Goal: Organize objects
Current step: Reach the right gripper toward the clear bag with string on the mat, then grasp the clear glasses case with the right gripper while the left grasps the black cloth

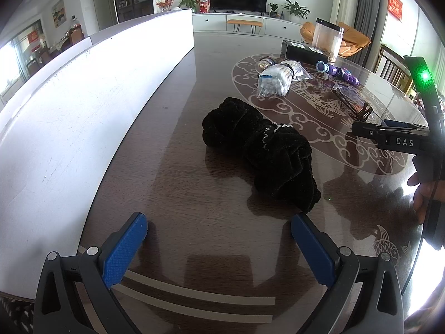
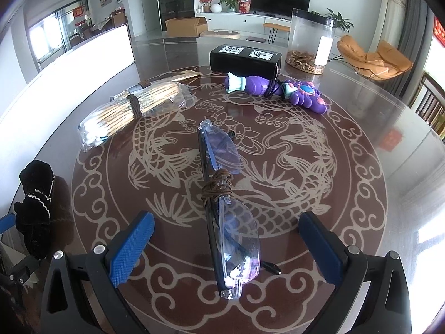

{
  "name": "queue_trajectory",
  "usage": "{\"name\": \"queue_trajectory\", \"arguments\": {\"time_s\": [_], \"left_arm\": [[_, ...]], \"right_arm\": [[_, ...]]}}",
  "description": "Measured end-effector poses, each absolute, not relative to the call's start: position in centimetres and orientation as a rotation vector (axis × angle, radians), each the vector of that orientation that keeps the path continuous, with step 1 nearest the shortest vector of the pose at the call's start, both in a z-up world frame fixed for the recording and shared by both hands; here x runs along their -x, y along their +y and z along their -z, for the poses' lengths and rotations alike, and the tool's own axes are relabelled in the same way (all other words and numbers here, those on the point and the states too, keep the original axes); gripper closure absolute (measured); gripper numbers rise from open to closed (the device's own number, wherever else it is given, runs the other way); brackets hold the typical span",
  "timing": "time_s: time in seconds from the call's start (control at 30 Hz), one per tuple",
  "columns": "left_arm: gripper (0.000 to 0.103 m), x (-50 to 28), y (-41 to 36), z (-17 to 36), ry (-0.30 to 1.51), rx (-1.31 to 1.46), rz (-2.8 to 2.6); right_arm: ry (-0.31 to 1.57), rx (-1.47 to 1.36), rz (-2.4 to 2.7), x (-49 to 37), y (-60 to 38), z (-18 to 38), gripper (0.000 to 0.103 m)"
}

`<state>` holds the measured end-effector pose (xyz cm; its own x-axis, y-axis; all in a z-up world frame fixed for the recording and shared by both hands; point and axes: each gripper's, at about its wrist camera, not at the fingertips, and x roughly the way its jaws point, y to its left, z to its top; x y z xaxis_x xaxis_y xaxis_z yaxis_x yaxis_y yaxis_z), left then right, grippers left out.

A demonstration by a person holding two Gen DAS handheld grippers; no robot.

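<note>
A tall white board [image 1: 83, 89] stands along the left side of the dark bench [image 1: 211, 245]. The left hand-held gripper [image 1: 219, 229] is wide open and holds nothing; a black fuzzy cloth [image 1: 267, 153] lies just in front of it. Farther right lie a bag of cotton swabs [image 2: 122, 117], then a pair of clear glasses [image 2: 228, 194] tied with brown cord. The right hand-held gripper [image 2: 226, 229] is wide open, with the glasses lying between its fingers. Behind are a purple toy [image 2: 278, 89], a black box [image 2: 244, 59] and a clear jar [image 2: 308, 41].
</note>
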<state>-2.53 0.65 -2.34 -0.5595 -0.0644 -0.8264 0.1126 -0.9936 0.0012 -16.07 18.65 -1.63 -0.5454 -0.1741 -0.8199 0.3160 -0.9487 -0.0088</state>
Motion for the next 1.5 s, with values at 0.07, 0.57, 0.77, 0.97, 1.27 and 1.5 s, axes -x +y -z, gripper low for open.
{"name": "queue_trajectory", "arguments": {"time_s": [0.07, 0.57, 0.77, 0.97, 1.27, 1.5], "left_arm": [[0.0, 2.5, 0.7, 2.3, 0.079, -1.421, 2.688], [0.0, 2.7, -0.3, 1.5, 0.319, -1.498, 2.747], [0.0, 3.1, -2.2, 1.1, 0.56, -1.513, 2.804], [0.0, 3.8, -2.1, 1.1, 0.634, -1.499, 2.786], [0.025, 10.4, 1.8, 1.6, 0.19, -1.491, 2.598], [0.057, 7.1, -1.5, 0.8, 0.306, -1.453, 2.698]], "right_arm": [[0.225, -1.317, 2.53, 16.1, 18.7, 1.6, 0.0], [0.225, -1.316, 2.531, 16.1, 18.7, 1.7, 0.0], [0.225, -1.316, 2.531, 16.1, 18.7, 1.7, 0.0], [0.225, -1.316, 2.531, 16.1, 18.7, 1.7, 0.0], [0.227, -1.316, 2.533, 15.8, 18.7, 1.6, 0.0], [0.245, -1.376, 2.438, 17.2, 18.5, 0.0, 0.012]]}}
